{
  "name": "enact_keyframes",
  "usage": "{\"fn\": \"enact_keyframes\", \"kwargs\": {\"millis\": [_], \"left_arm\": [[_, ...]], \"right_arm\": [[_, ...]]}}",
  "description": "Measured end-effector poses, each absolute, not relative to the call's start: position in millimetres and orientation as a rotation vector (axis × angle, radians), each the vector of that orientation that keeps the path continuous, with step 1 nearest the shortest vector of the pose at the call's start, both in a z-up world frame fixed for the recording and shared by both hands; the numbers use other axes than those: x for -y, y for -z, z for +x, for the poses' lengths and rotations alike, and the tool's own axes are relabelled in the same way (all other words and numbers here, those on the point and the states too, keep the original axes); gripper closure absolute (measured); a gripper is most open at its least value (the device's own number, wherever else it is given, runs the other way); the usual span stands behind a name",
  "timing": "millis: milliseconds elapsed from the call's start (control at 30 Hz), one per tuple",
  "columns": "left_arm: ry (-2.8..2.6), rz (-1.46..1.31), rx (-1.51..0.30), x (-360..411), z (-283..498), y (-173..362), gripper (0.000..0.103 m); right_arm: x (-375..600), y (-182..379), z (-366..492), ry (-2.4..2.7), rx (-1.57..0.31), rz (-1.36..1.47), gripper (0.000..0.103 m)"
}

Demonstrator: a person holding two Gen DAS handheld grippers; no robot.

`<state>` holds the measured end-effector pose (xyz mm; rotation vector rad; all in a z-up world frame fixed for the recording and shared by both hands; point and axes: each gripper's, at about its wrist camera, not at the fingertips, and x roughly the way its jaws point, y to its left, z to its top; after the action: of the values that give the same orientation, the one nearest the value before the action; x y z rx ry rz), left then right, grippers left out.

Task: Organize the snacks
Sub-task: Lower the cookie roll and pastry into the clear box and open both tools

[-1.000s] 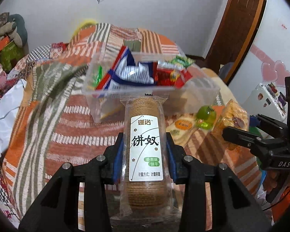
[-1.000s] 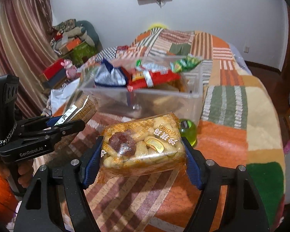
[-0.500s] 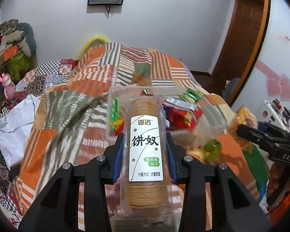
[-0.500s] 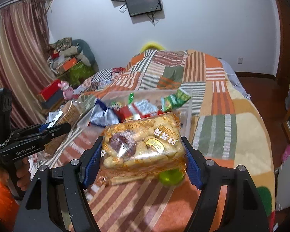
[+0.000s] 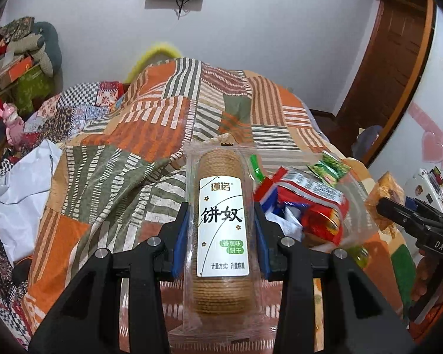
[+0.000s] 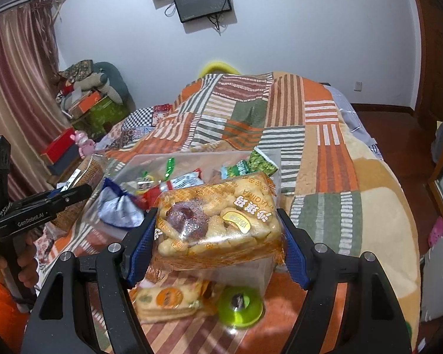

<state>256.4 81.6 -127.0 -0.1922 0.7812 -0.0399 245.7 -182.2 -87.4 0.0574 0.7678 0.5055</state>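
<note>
Left gripper (image 5: 221,233) pinches the biscuit roll (image 5: 223,230) lengthwise; right gripper (image 6: 215,236) clamps the cookie bag (image 6: 218,224) crosswise.

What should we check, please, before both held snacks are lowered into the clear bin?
1. Left gripper firmly clamps the biscuit tube: ok.
2. Right gripper firmly clamps the orange pastry pack: ok.
3. Pastry pack is above the clear bin: ok.
4. Biscuit tube is above the bin: cannot tell.
5. Free room among snacks already inside: cannot tell.
6. Cracker pack and green jelly cup remain on the quilt: not ok.
</note>
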Motion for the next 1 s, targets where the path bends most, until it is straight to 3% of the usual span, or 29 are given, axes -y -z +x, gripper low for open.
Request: {"fn": "enact_keyframes", "kwargs": {"millis": [733,1000], "left_arm": [[0.051,-0.181,-0.871,-75.5,309.9,160.4,0.063],[0.039,-0.110,-0.848,-67.7,291.3,148.7,0.051]], "right_arm": [[164.8,110.3,265.3,-0.572,-0.836,0.001,0.031],[157.6,112.6,260.8,-0.551,-0.834,-0.065,0.030]]}}
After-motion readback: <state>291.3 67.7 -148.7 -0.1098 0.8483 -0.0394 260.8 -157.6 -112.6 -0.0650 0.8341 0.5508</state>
